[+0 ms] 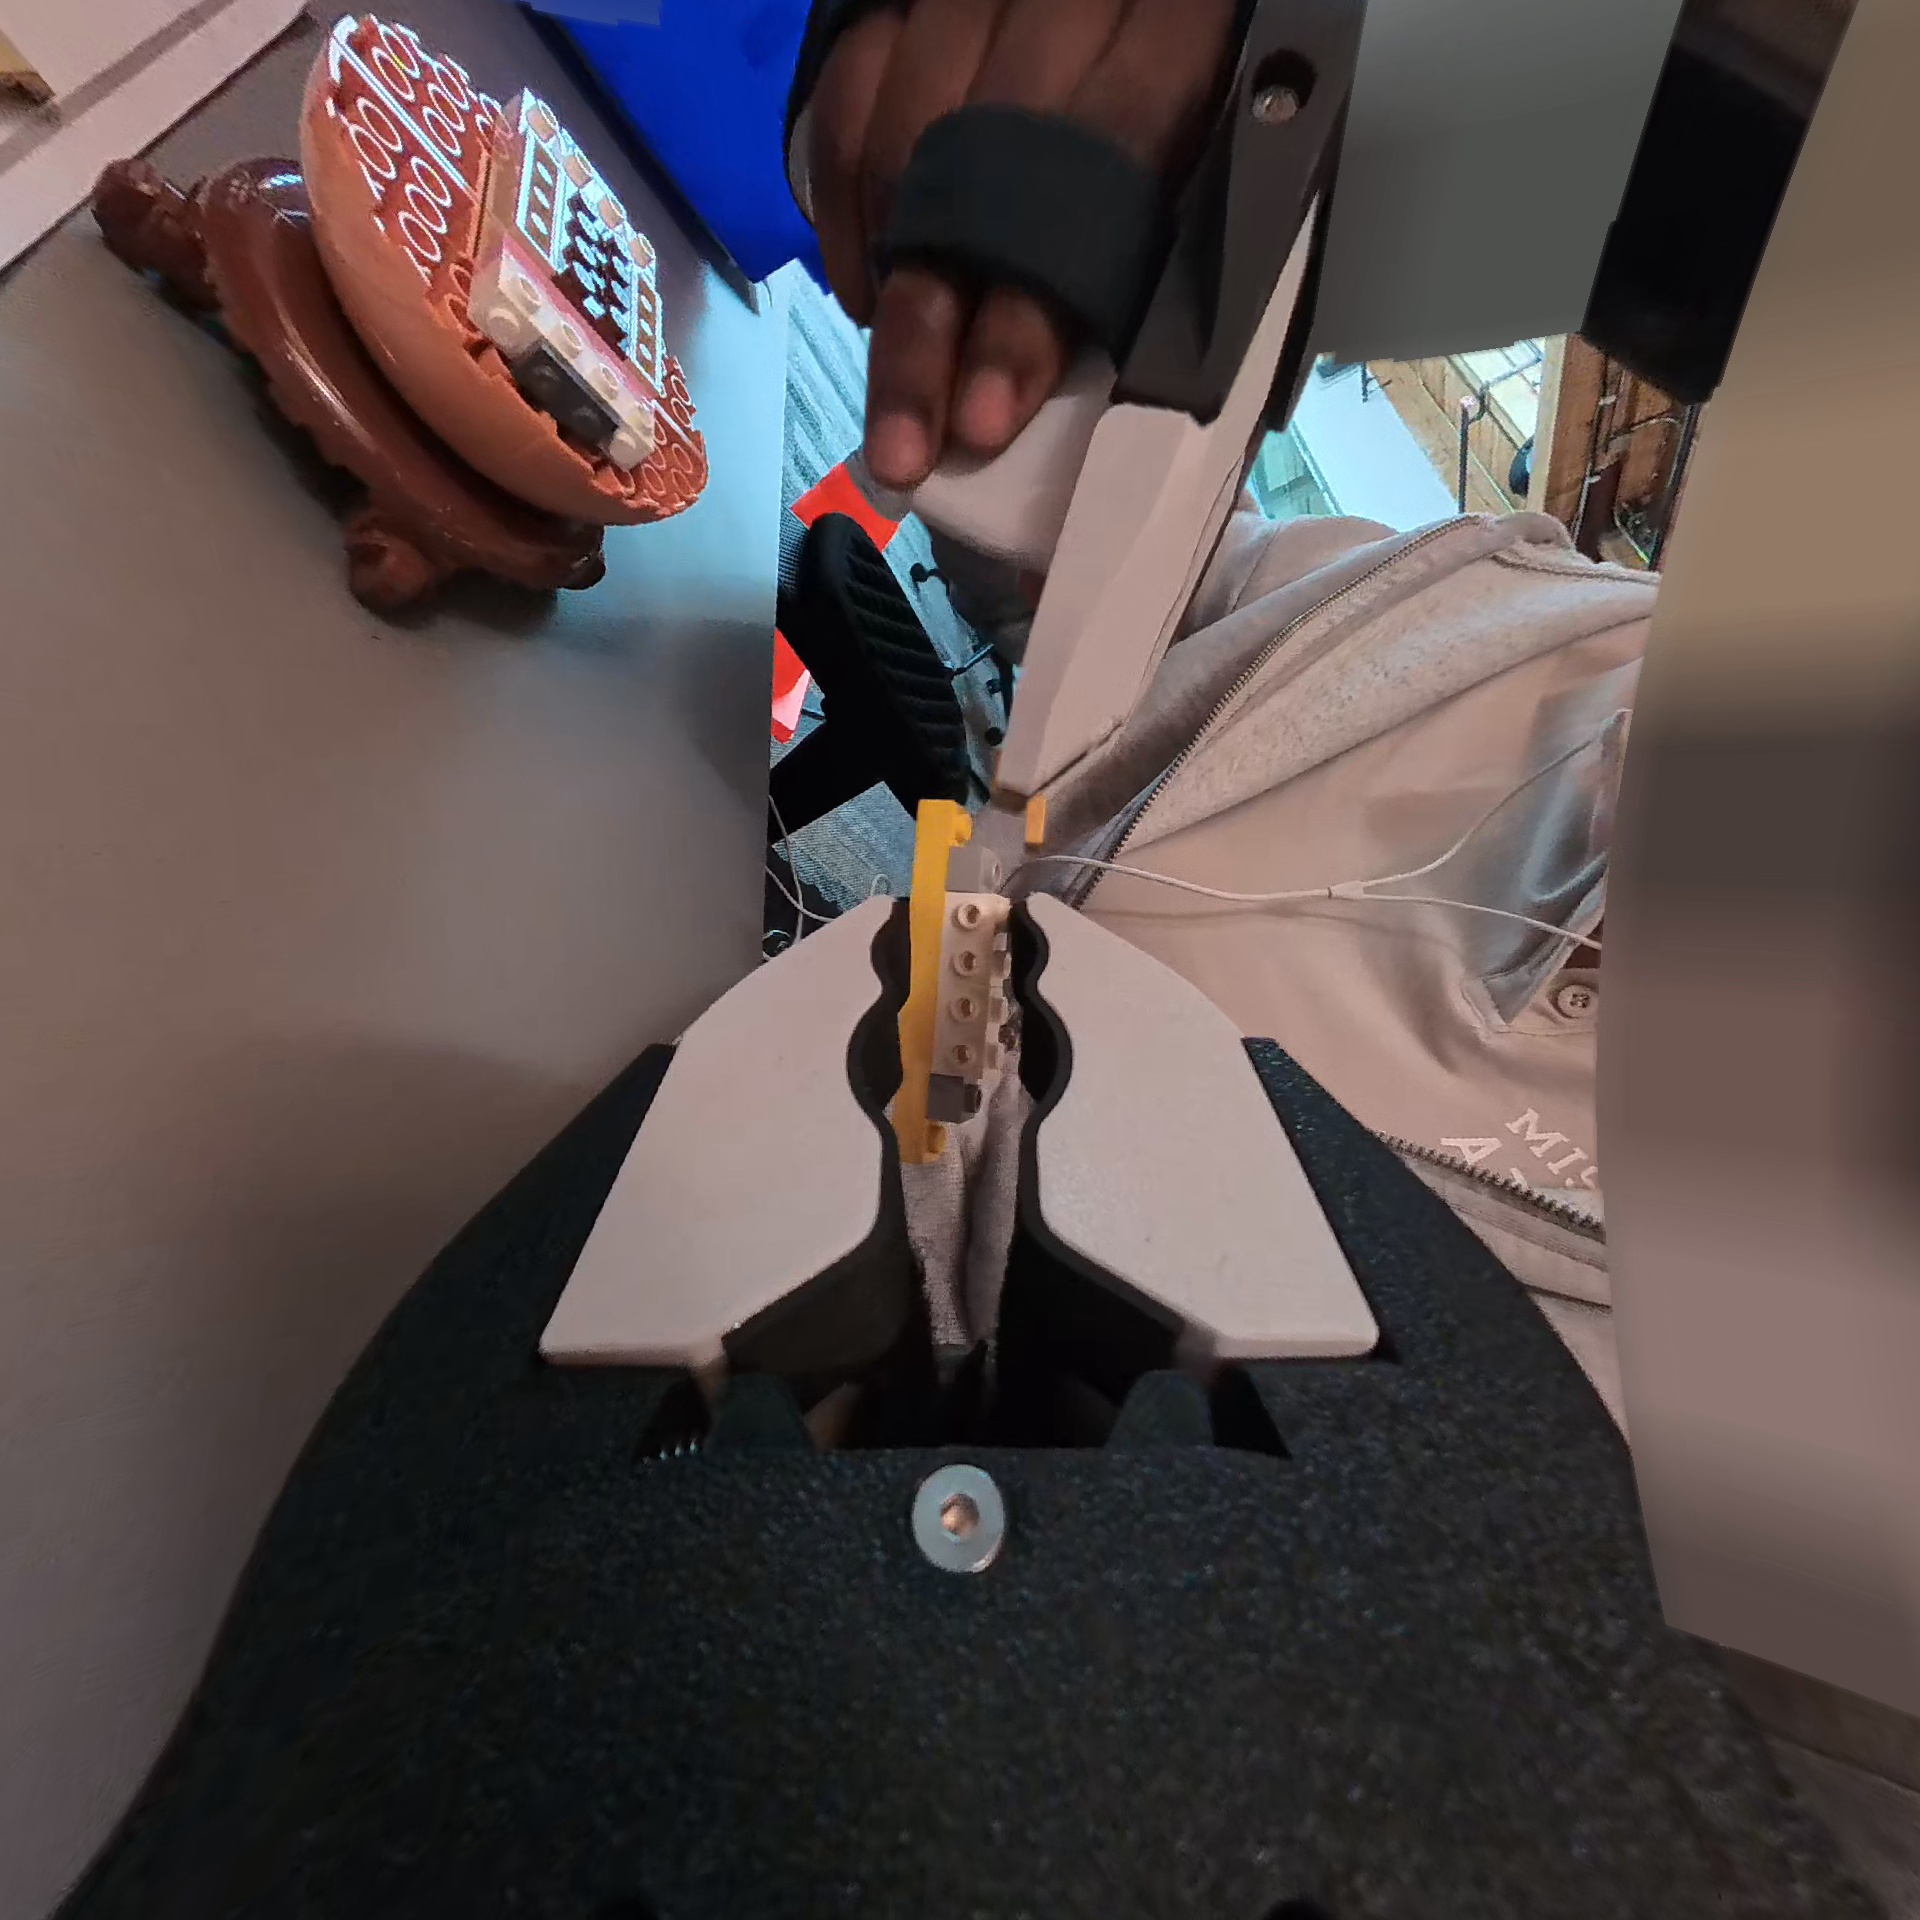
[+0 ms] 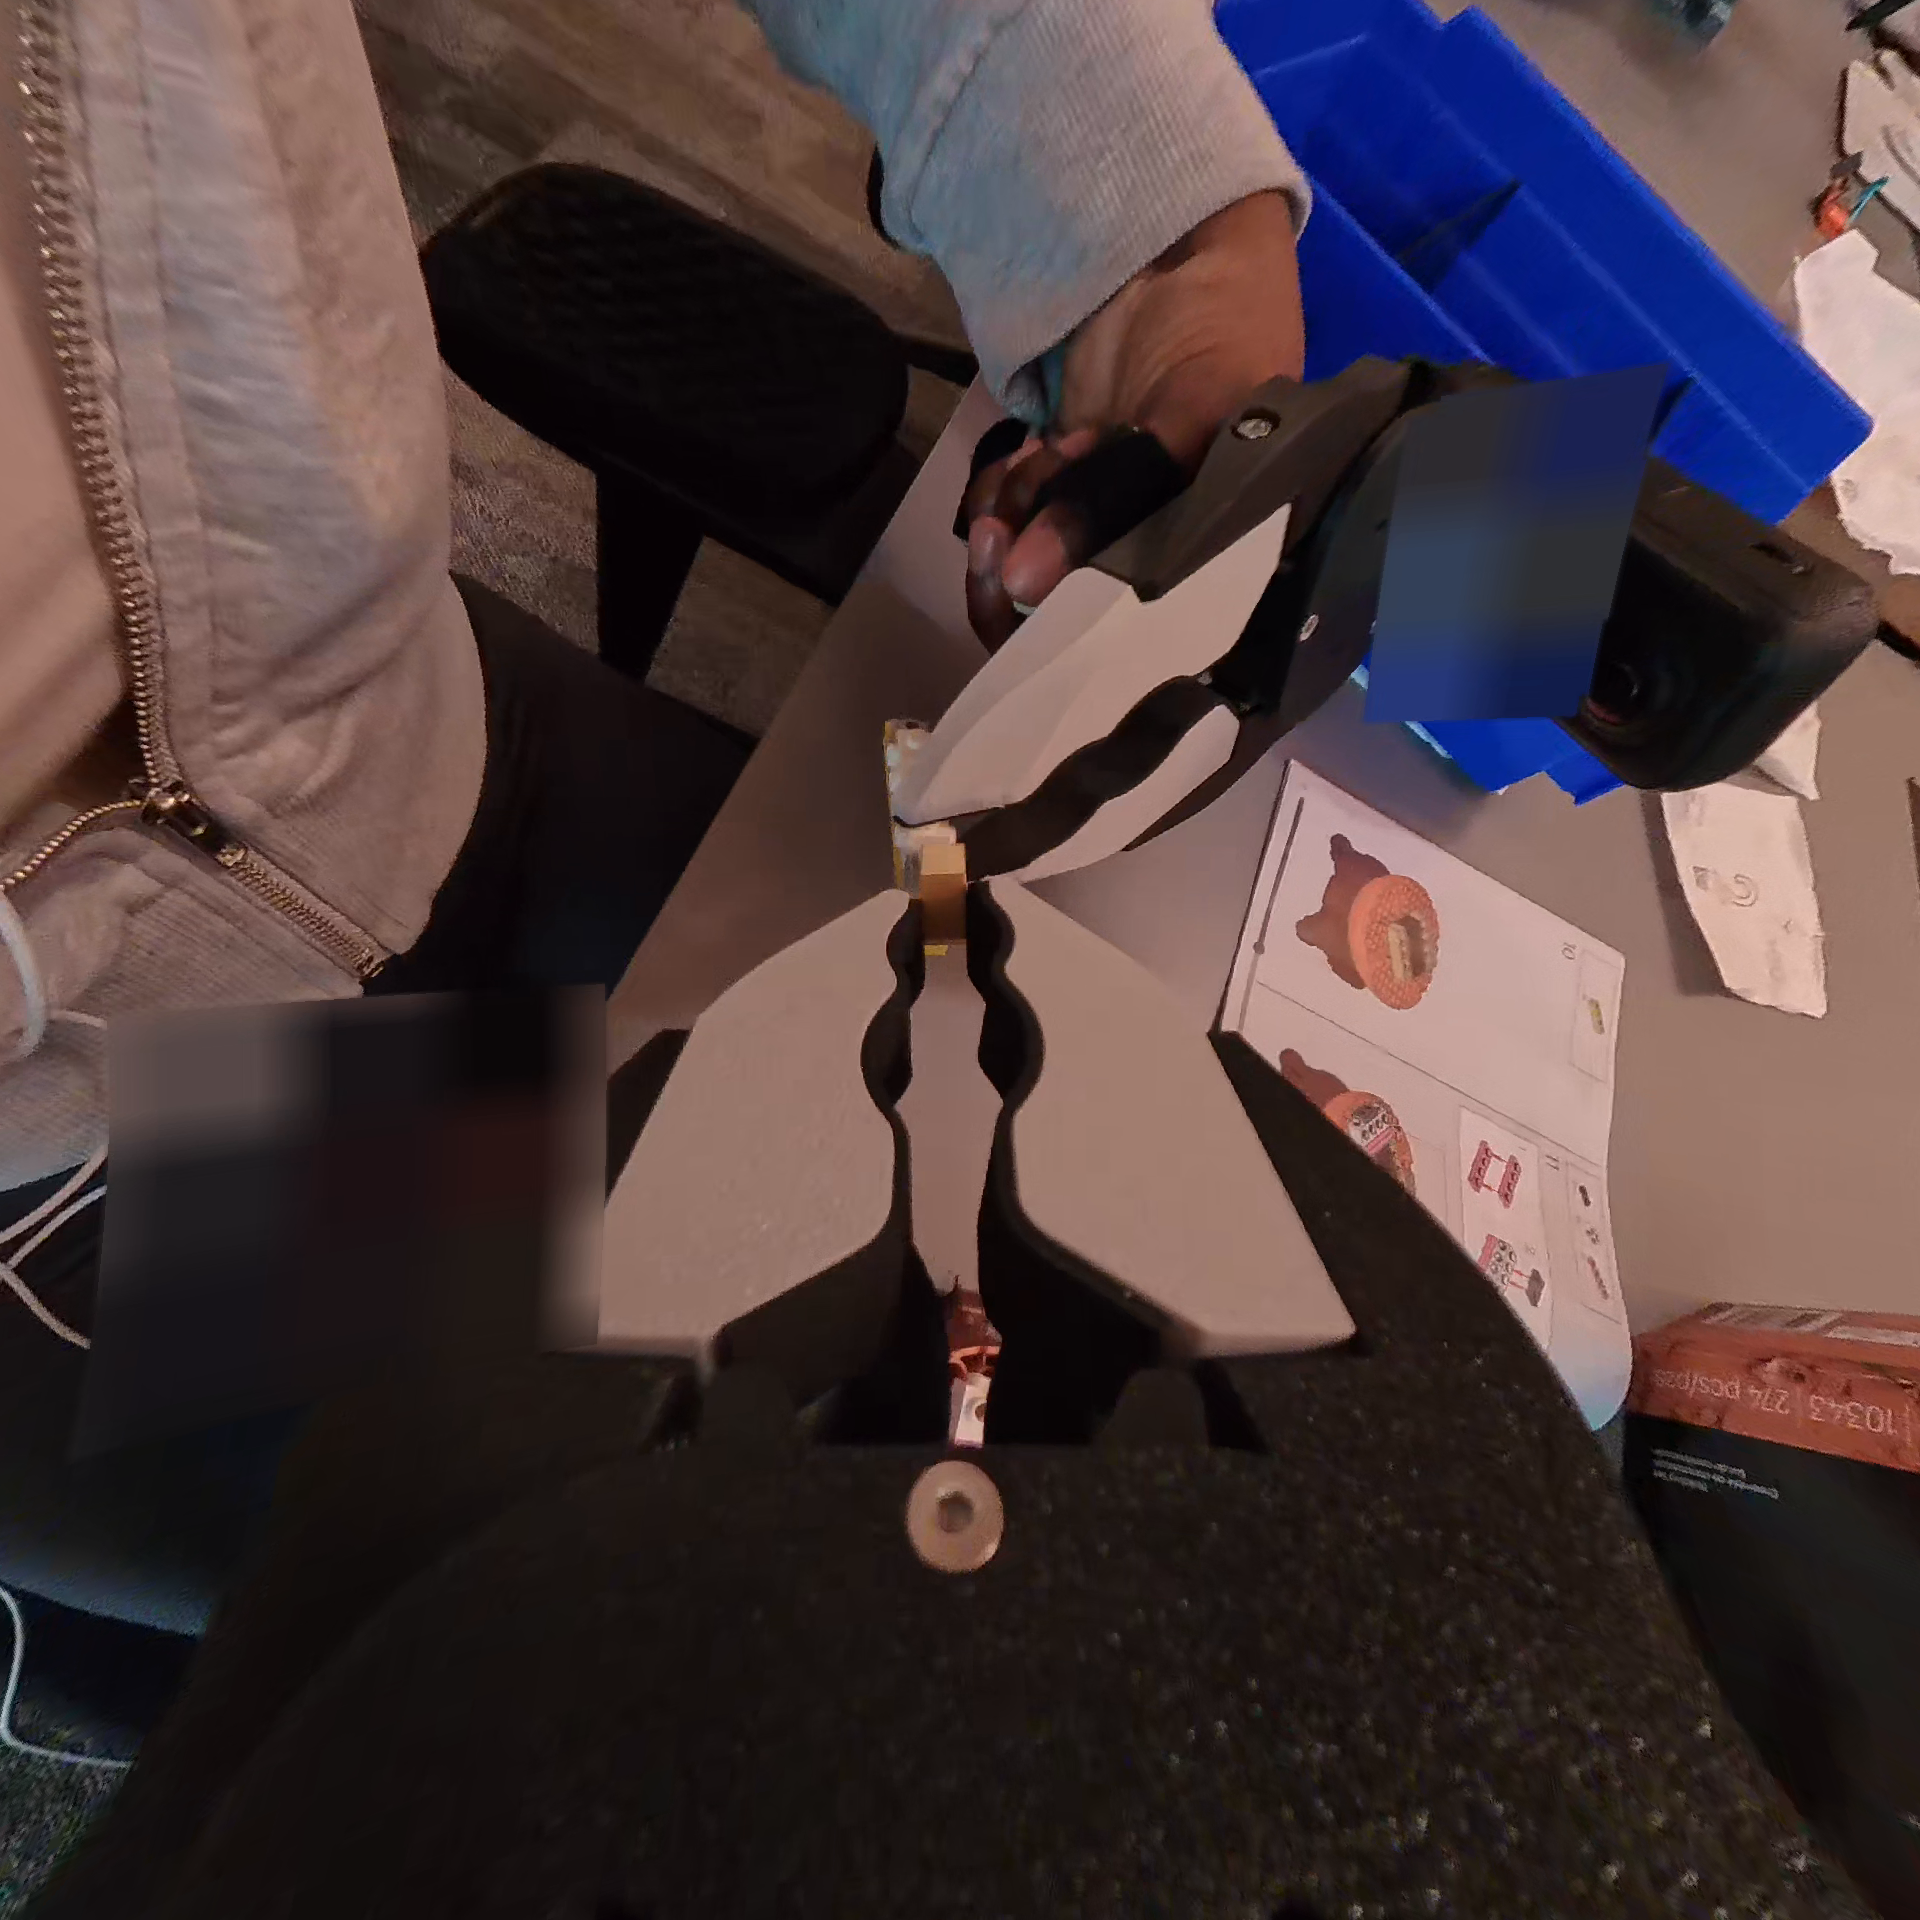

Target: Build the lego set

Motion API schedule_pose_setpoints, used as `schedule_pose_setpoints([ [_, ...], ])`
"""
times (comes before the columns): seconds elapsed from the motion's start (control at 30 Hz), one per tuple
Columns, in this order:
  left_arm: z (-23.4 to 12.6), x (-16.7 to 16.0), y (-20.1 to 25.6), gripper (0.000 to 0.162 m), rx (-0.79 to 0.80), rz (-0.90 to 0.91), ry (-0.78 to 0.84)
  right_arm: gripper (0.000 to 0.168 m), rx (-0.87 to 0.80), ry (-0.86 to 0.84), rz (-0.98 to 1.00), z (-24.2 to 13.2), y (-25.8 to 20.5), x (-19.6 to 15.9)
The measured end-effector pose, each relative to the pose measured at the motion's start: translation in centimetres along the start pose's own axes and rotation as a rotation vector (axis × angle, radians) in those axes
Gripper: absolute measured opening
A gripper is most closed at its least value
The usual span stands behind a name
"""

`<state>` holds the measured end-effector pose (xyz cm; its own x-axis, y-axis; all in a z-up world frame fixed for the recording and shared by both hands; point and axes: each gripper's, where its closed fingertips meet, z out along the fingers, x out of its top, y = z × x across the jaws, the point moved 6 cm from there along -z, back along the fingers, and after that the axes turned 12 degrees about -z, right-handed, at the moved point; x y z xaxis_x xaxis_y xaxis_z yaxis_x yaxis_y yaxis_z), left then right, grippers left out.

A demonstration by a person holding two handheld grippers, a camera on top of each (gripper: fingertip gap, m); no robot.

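My left gripper (image 1: 961,912) is shut on a small assembly (image 1: 951,997): a yellow plate with white and grey bricks along it, held off the table. My right gripper (image 2: 940,899) is shut on a small yellow brick (image 2: 943,883) and holds it against the end of that assembly (image 2: 902,764). In the left wrist view the right gripper (image 1: 1013,798) comes down from above with the yellow brick (image 1: 1035,821) at its tips. In the right wrist view the left gripper (image 2: 928,821) enters from the upper right. A round brown lego model (image 1: 468,312) stands on the grey table (image 1: 312,935).
An open instruction booklet (image 2: 1455,1039), a blue bin (image 2: 1507,260), a brown product box (image 2: 1787,1382) and torn paper bags (image 2: 1756,904) lie on the table to the right. A person in a grey zip hoodie (image 1: 1351,779) sits close behind the grippers, beside a black chair (image 2: 644,332). Left and right tips are no more than a few centimetres apart.
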<state>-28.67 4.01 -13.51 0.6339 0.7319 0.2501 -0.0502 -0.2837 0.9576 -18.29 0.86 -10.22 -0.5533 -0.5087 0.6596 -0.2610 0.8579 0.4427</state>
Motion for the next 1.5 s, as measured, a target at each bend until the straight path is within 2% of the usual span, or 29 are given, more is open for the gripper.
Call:
schedule_pose_setpoints([
  [0.33,0.4,-0.1,-0.4,0.018,0.009,-0.015,-0.006,0.008,0.062,-0.088,-0.022,0.9,-0.2,0.4],
  [0.7,0.6,-0.2,-1.0,0.017,-0.026,-0.065,0.004,0.008,0.183,-0.129,0.092,1.3,0.2,0.3],
  [1.37,0.5,-0.2,-2.0,0.017,-0.072,-0.136,0.004,0.009,0.197,-0.112,0.124,1.7,0.2,-0.6],
  [1.5,0.6,-0.2,-1.9,0.017,-0.086,-0.142,-0.005,0.016,0.18,-0.116,0.084,1.5,0.0,-0.8],
])
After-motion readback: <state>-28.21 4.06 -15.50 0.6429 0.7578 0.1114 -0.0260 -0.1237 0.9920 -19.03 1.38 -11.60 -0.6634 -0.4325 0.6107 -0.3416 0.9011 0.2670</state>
